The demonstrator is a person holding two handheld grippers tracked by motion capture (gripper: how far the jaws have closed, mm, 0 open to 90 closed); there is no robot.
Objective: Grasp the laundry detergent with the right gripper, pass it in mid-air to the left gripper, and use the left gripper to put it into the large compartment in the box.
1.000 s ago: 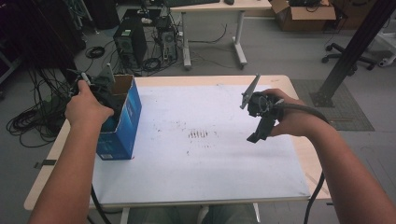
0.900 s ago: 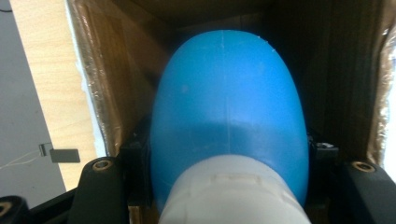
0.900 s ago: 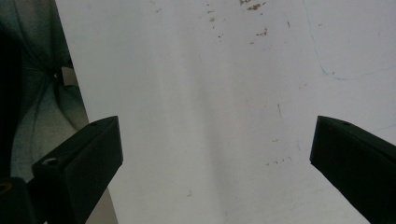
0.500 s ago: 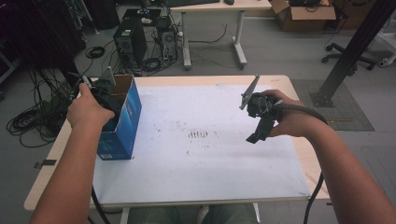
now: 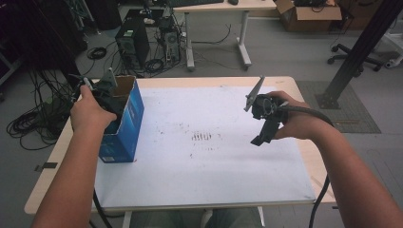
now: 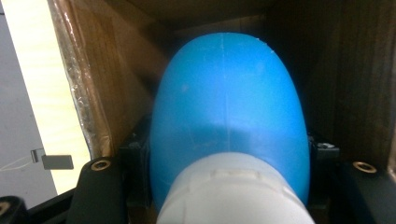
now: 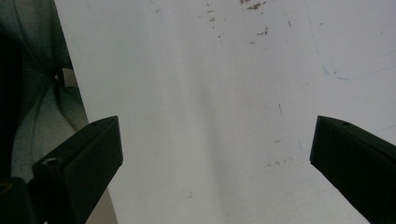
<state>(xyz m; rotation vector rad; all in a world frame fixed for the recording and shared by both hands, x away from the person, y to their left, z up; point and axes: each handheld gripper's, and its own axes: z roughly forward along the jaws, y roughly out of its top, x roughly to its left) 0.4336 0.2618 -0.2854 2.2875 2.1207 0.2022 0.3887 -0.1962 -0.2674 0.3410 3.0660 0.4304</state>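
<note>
One blue bulb (image 6: 229,121) sits clamped between the jaws of the left gripper (image 5: 97,92), down inside the one open box (image 5: 124,124) at the table's (image 5: 294,85) left edge. The right gripper (image 7: 215,154) hangs above the white sheet (image 5: 214,156), jaws wide apart, empty.

Looks like some lab or office workspace: a computer tower (image 5: 133,45) is sitting on the grey floor in a mess of cables (image 5: 33,121), desks (image 5: 218,7) and a rolling office chair (image 5: 354,50) standing behind the table (image 5: 304,156).
</note>
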